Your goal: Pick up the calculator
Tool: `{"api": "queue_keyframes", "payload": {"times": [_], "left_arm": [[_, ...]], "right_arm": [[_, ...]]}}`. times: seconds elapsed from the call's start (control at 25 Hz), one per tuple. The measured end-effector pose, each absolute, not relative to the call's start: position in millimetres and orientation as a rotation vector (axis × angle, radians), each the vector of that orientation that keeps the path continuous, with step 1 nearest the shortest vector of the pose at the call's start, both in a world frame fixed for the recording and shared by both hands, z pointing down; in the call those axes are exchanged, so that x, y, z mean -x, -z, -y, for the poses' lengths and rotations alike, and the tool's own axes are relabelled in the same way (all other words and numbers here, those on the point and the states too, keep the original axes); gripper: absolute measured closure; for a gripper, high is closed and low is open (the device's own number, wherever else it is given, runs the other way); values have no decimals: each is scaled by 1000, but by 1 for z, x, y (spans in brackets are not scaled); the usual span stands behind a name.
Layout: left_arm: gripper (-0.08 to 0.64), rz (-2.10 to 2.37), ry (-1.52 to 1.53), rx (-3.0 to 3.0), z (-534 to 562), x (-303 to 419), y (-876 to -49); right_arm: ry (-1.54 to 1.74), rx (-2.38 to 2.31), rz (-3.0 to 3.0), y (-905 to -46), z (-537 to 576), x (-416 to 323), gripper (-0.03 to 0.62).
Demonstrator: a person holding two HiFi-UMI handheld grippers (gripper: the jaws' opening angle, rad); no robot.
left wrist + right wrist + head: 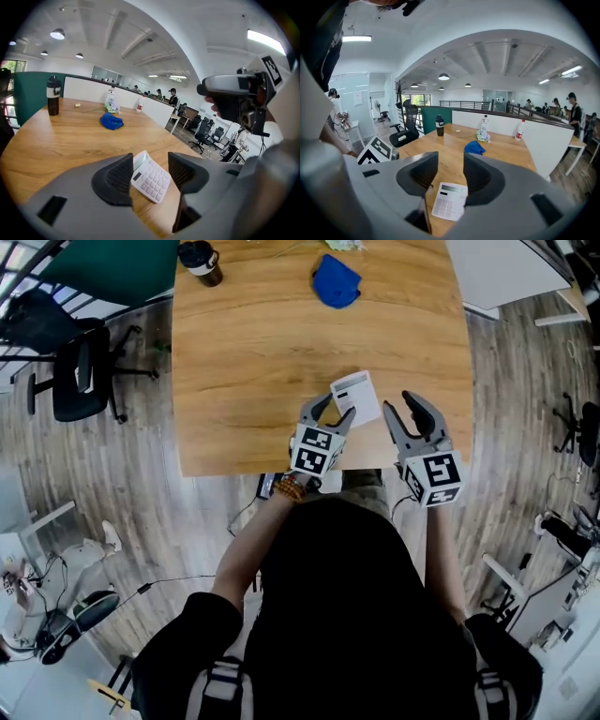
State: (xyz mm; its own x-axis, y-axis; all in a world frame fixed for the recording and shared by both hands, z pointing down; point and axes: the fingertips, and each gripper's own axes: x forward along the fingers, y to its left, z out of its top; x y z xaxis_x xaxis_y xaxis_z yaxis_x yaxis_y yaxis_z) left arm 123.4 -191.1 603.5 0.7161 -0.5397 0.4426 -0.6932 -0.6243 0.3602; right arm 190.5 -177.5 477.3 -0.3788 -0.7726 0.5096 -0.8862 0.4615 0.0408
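- Near the table's (244, 381) front edge, on the person's side, the calculator (357, 397) lay flat and slightly askew on the wood.
- Beyond it, plain tabletop ran as far as a blue cloth (335, 282) and a dark bottle (201, 262) near the far edge. Both were well apart from the calculator.
- An office chair (80, 371) stood on the floor off the table's left side.
- Left gripper (334, 414): the jaws were released and spread apart, grasping nothing.
- In the left gripper view, its ribbed pads (115, 180) stood clear on either side of the calculator, which showed in the gap between them, keys up.
- In the head view, this gripper's tips sat at the calculator's near left corner.
- Right gripper (408, 413): the jaws were likewise parted and held nothing.
- In the head view it was just beside the calculator's right edge.
- In the right gripper view, the calculator showed low in the gap between the jaws. Its right edge was hidden behind the right-hand jaw, so contact there could not be judged.
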Motion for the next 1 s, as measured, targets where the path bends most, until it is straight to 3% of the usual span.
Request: {"api": "queue_keyframes", "payload": {"times": [0.4, 0.6, 1.0], "left_arm": [[287, 961, -438, -2256, 199, -136, -658], [272, 924, -471, -2197, 191, -136, -683], [265, 928, -505, -2066, 184, -135, -720]], "right_arm": [[-547, -1176, 2277, -568, 199, -196, 262], [-826, -1145, 2296, -626, 208, -206, 235], [-829, -1157, 2129, -706, 226, -225, 219]]}}
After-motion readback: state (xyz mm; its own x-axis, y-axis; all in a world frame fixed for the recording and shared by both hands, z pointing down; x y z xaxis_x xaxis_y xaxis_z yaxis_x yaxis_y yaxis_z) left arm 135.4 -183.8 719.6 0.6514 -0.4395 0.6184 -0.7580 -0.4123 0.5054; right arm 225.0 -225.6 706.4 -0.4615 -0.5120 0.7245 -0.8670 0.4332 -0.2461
